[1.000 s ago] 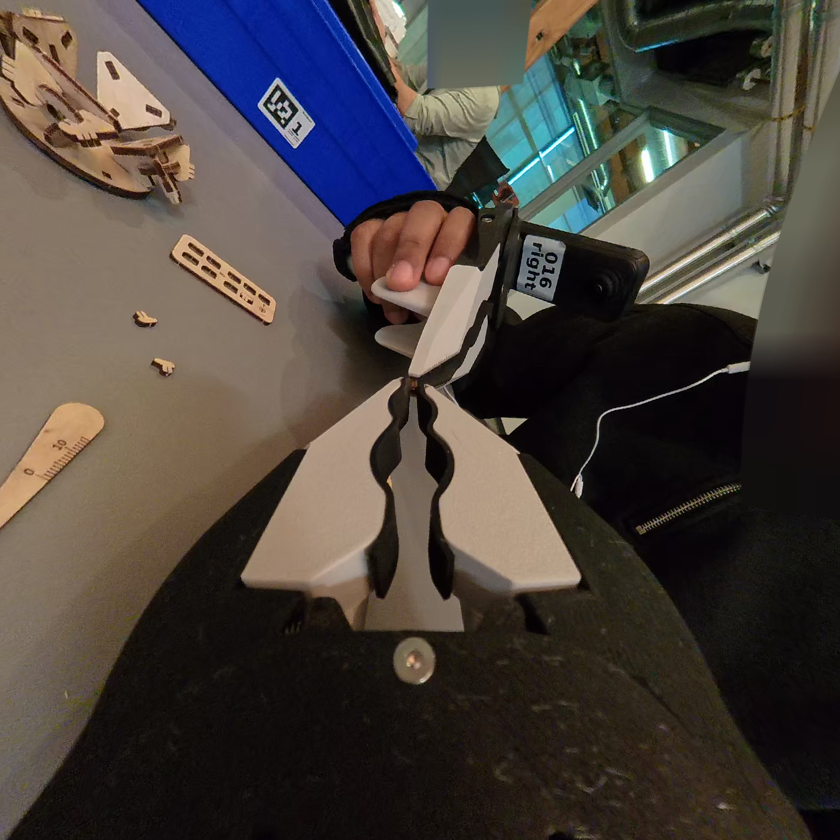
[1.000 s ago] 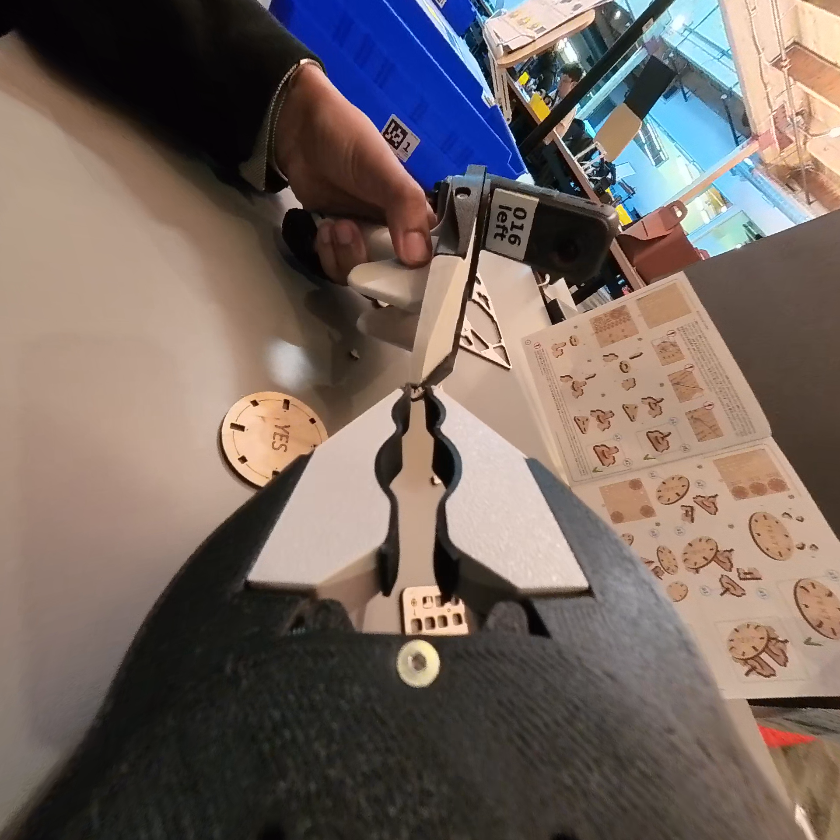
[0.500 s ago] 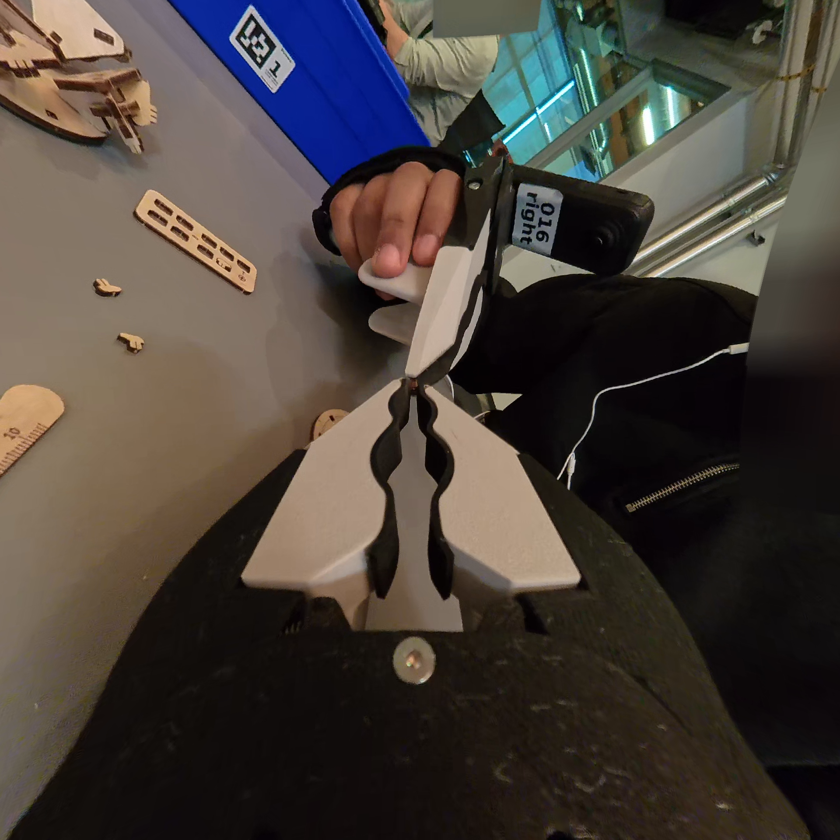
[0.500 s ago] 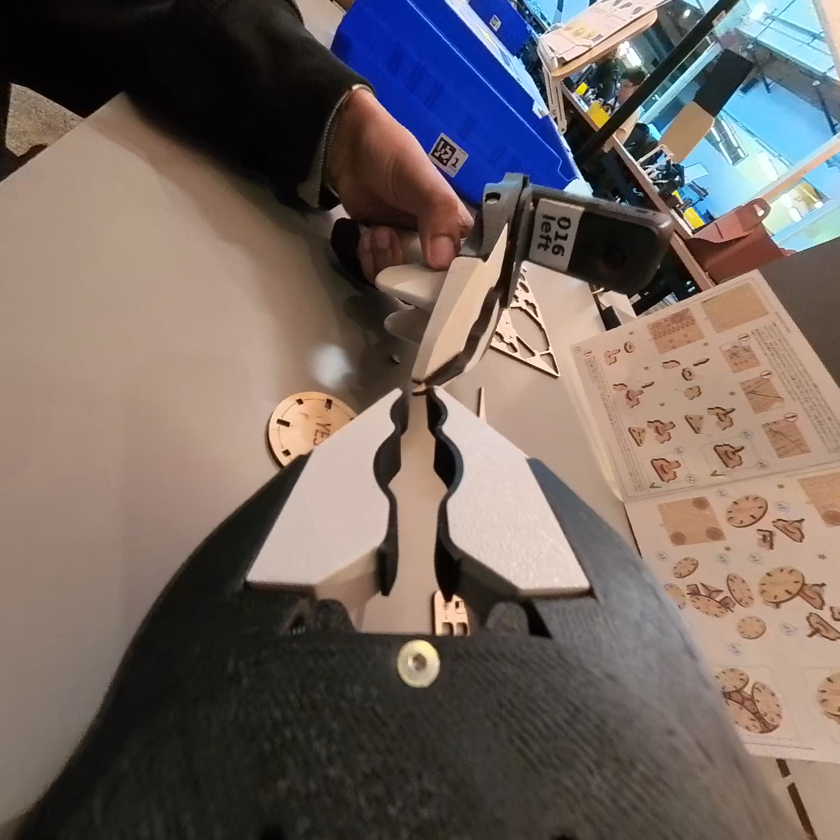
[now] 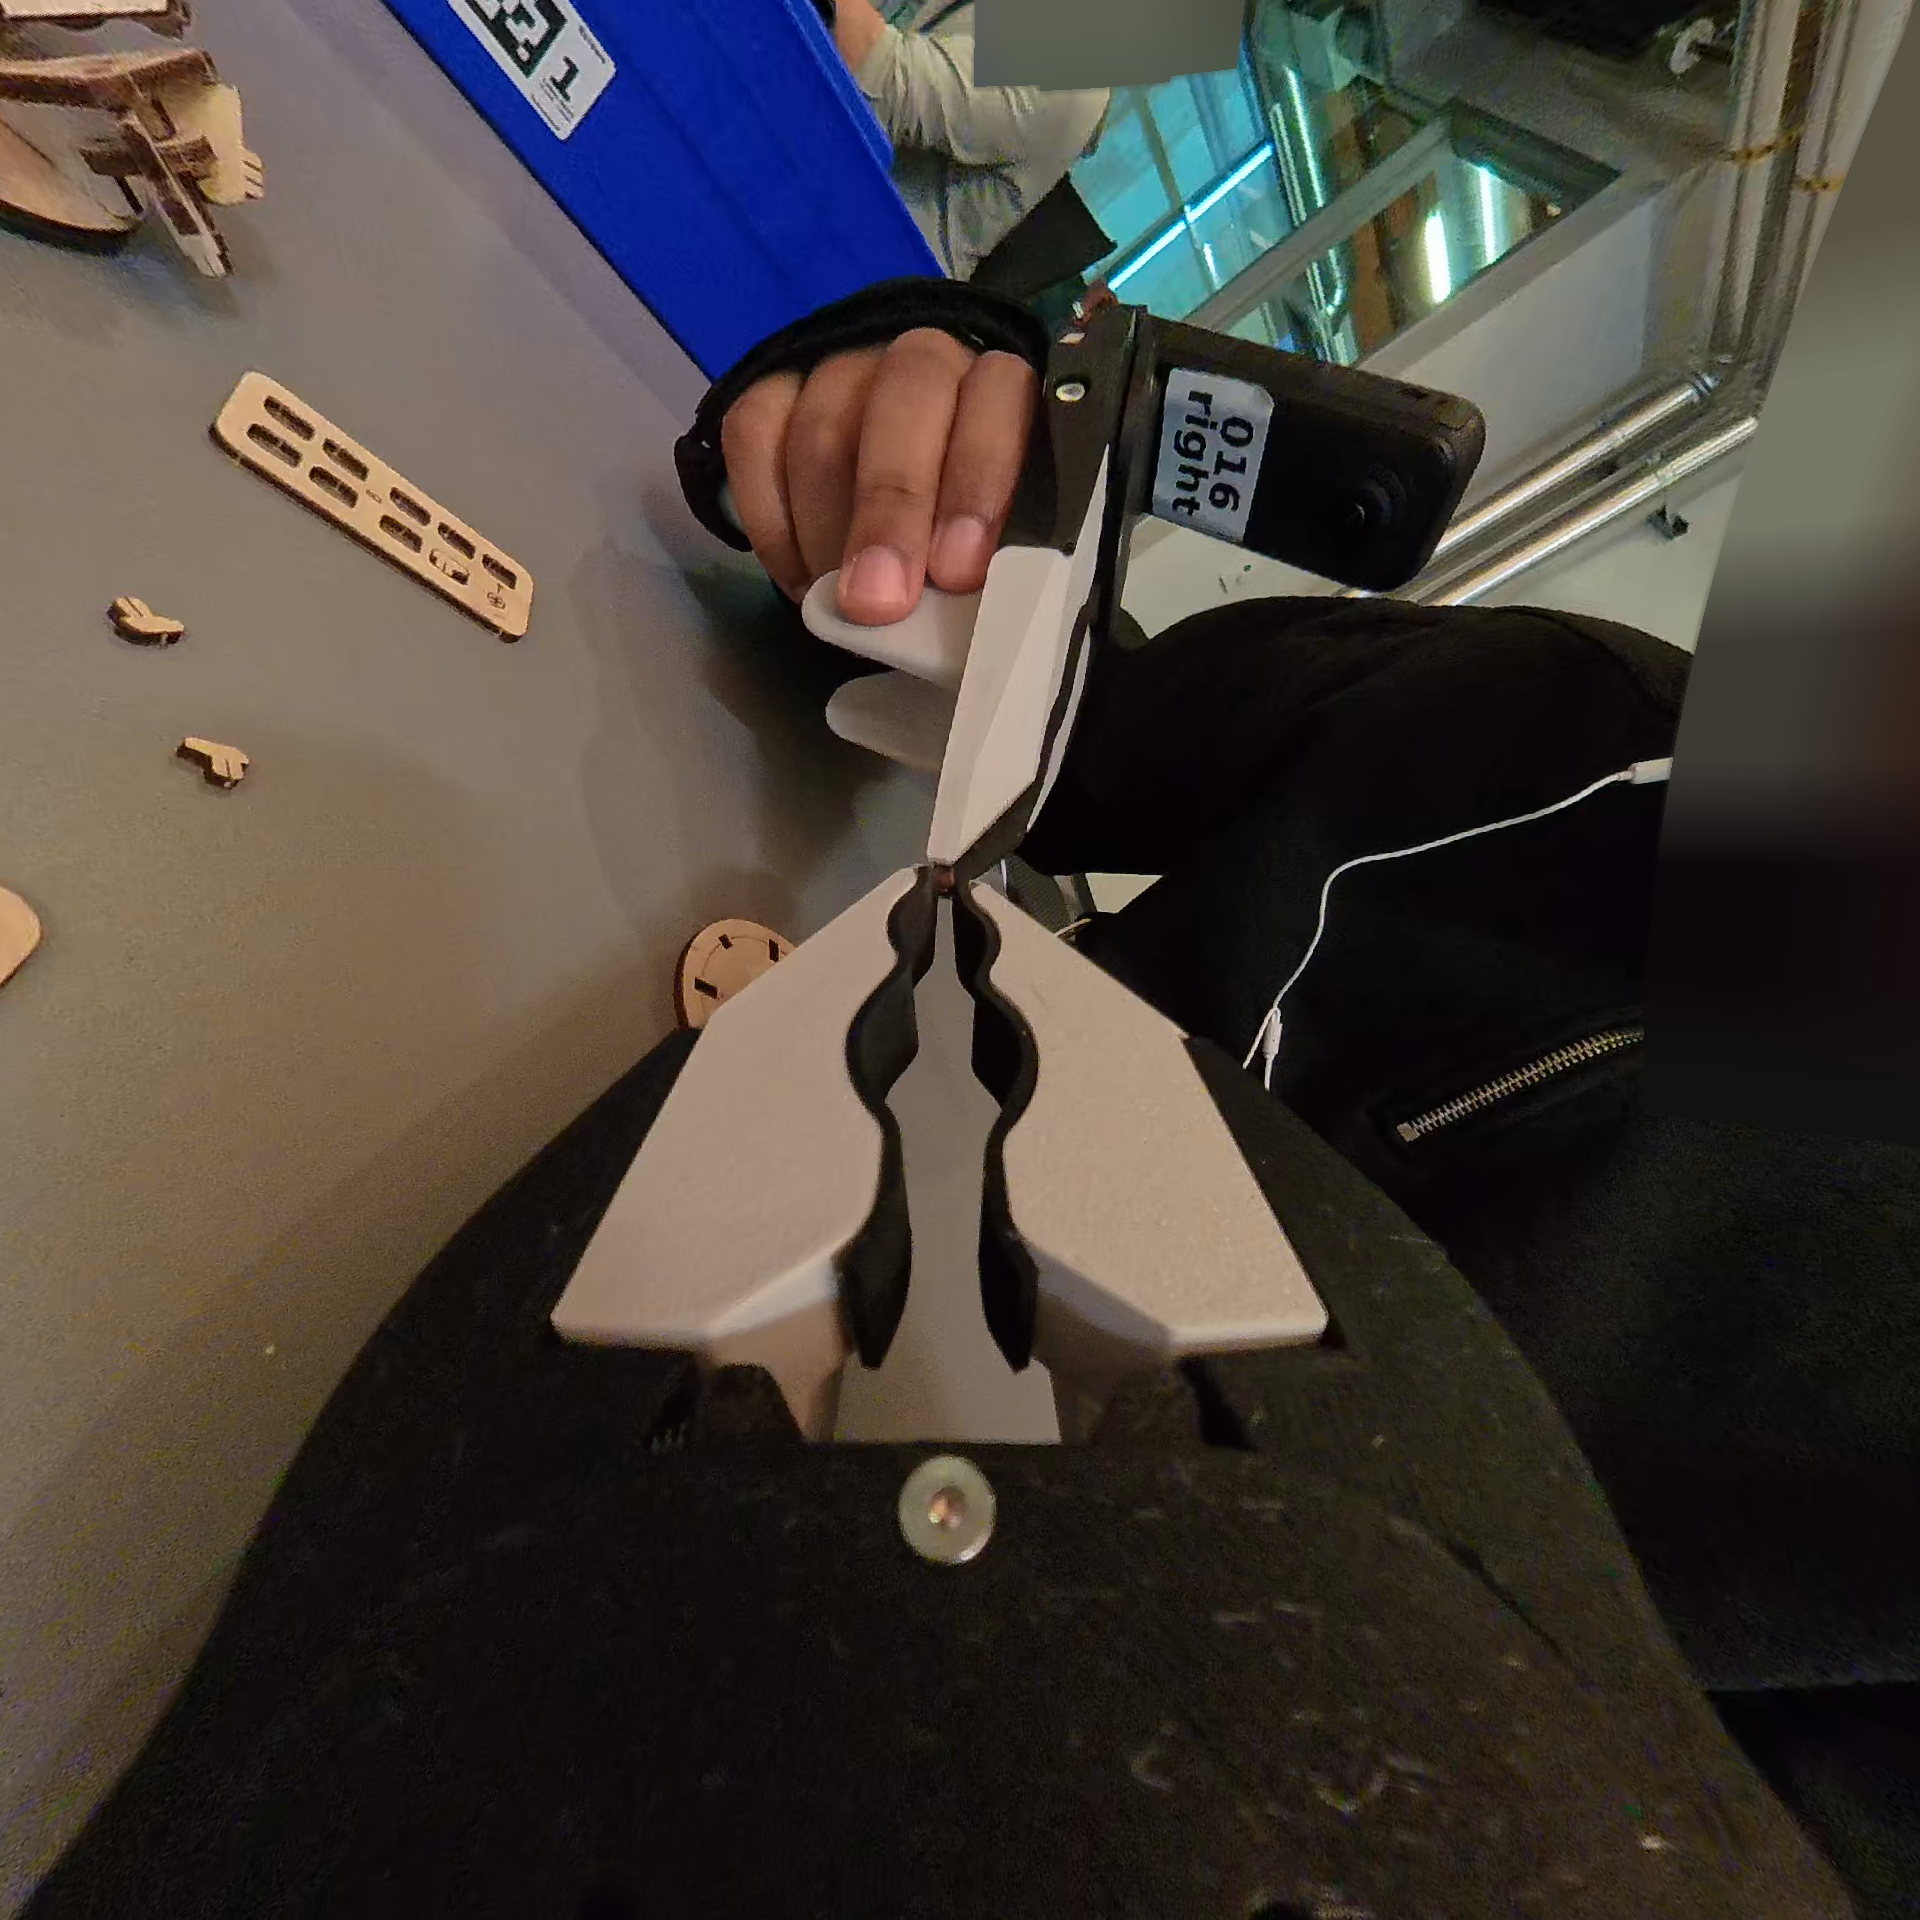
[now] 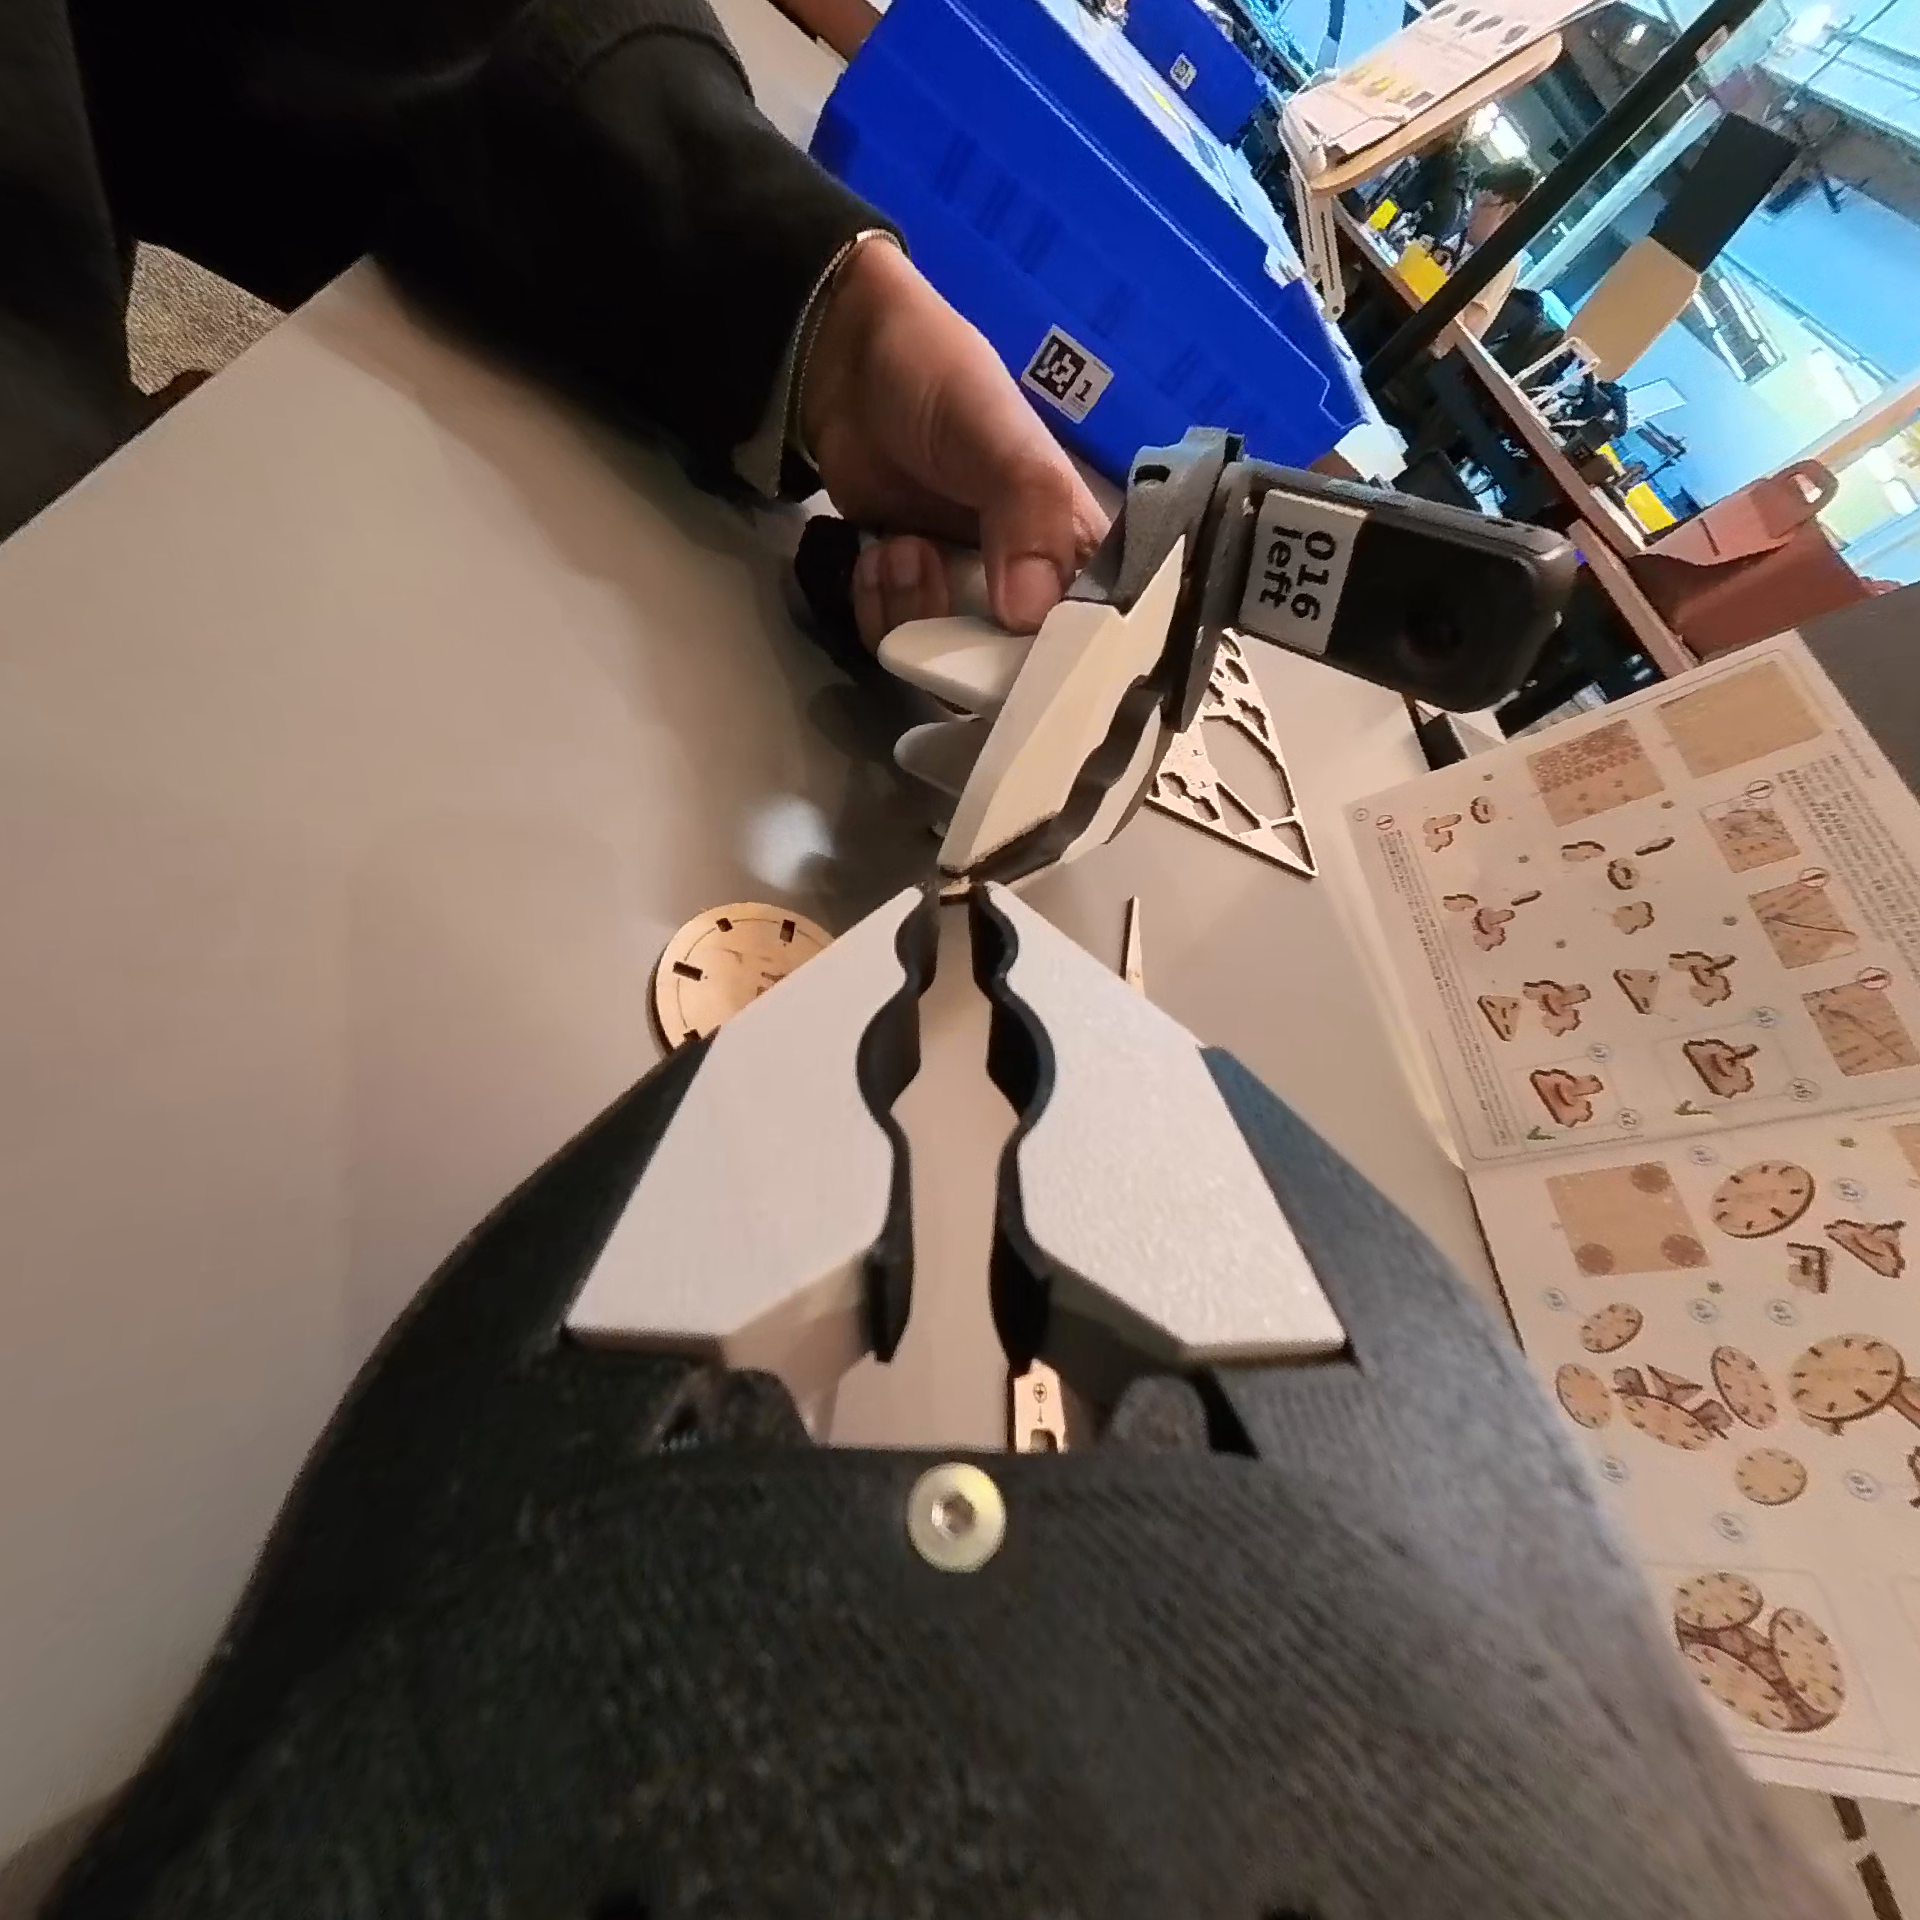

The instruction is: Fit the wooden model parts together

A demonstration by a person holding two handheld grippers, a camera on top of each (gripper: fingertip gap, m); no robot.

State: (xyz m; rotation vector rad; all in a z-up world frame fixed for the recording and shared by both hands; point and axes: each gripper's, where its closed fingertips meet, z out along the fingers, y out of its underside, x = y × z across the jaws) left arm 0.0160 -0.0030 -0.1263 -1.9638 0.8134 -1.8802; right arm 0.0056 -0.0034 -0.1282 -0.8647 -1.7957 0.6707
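Since a second ago both views have slid across the table while the tip-to-tip meeting persists. The left gripper (image 5: 943,883) and right gripper (image 6: 951,891) are both clamped on one tiny brown wooden piece (image 5: 943,881), held above the grey table (image 5: 312,1039). Just beside lies a round slotted wooden disc (image 6: 727,982); farther off, a printed instruction sheet (image 6: 1662,1039) and a blue plastic bin (image 6: 1091,229).

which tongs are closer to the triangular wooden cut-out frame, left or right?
Left. The left tongs overlap the triangular frame in the right wrist view, seemingly just above it; the right tongs sit short of it, tips meeting the left's.
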